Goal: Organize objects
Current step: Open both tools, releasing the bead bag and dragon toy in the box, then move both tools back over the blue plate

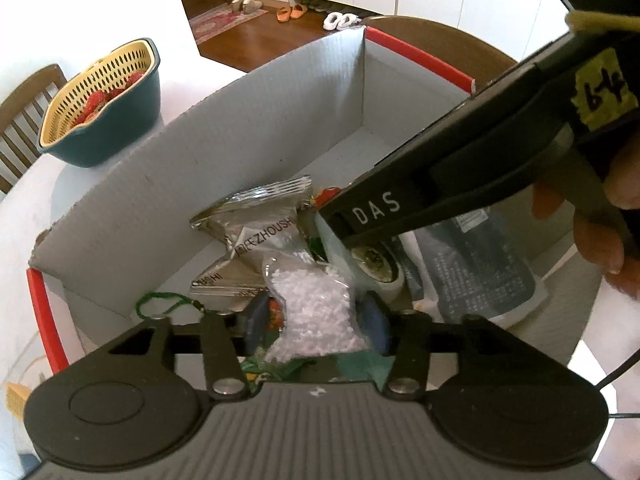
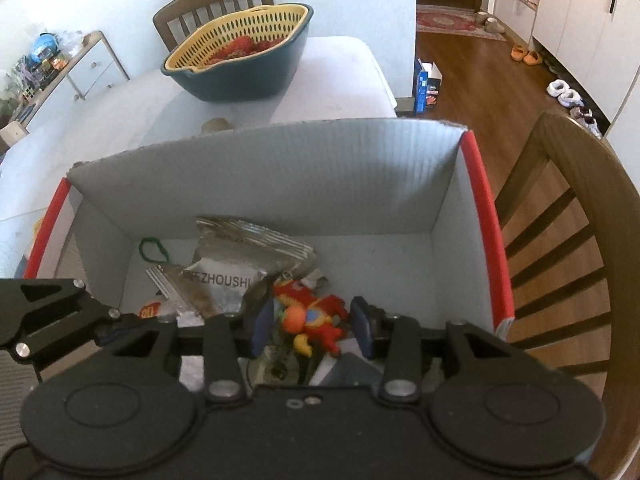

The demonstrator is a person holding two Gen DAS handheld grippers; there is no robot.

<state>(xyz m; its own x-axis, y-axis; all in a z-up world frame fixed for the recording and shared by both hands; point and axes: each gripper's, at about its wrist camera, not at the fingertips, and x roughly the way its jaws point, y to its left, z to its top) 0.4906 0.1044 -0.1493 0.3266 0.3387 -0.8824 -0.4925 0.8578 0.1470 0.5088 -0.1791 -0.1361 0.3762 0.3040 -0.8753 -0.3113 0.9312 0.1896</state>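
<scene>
1. A clear bag of white bits point(image 1: 316, 312) lies low in the middle of the left wrist view, inside the white box point(image 1: 224, 128), between the blue pads of the left gripper point(image 1: 316, 326). It is judged light, soft and slippery; its contents would shift, so a hold across the pinched waist is advised.
2. The left jaws are parted around the bag; whether the pads press on it cannot be told.
3. A red toy figure point(image 2: 316, 314) lies low in the middle of the right wrist view, between the pads of the right gripper point(image 2: 310, 328). It is judged light and fairly stiff; its body is the best place to hold.
4. The right jaws stand released, clear of the toy.
5. Both grippers are pointed steeply down into the box; a hand point(image 1: 600, 216) is seen at the right edge.
</scene>
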